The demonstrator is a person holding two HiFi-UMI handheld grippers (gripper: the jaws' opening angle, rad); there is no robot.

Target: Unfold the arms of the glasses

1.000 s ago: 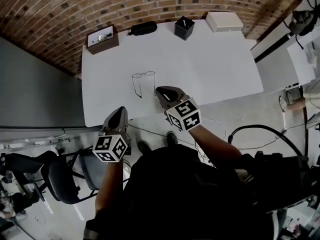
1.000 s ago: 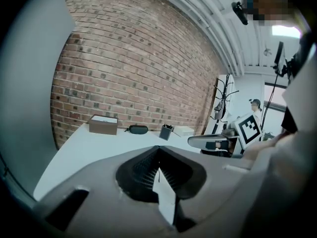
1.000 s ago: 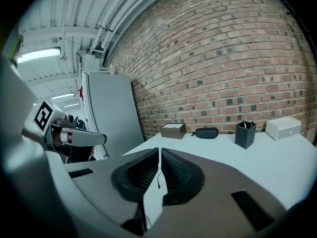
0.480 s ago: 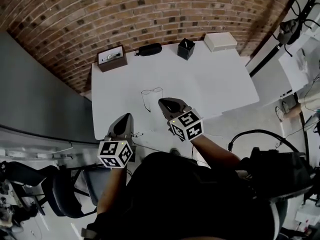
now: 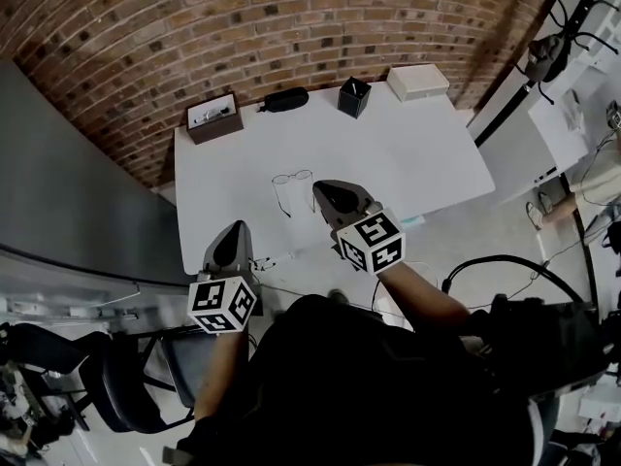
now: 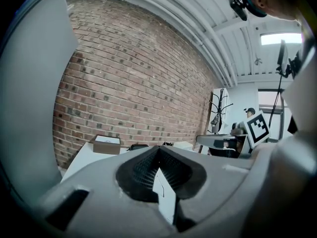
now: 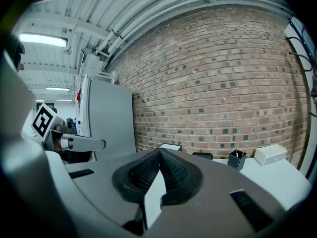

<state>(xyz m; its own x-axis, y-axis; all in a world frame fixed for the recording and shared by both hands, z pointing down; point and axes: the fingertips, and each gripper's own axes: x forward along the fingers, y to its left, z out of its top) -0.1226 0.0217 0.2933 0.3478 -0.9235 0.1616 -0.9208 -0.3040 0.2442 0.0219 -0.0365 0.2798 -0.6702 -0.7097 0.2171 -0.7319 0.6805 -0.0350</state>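
The glasses (image 5: 292, 181) lie on the white table (image 5: 417, 153), in its near left part, with the two lenses side by side and one thin arm running from the frame toward the near edge; the wire is very thin, so it seems this arm stands out from the frame, but I cannot say it for sure. The right gripper (image 5: 321, 186) is held over the table just to the right of the glasses, near them but not touching, and its ridged pads (image 7: 141, 175) are pressed together with nothing between them. The left gripper (image 5: 235, 229) is in front of the table's near edge, further from the glasses, and its pads (image 6: 141, 170) also meet on nothing. At the far edge, under the brick wall (image 5: 146, 37), stand a brown box (image 5: 214, 117), a black case (image 5: 284, 99), a black pen holder (image 5: 353, 96) and a white box (image 5: 418, 83)
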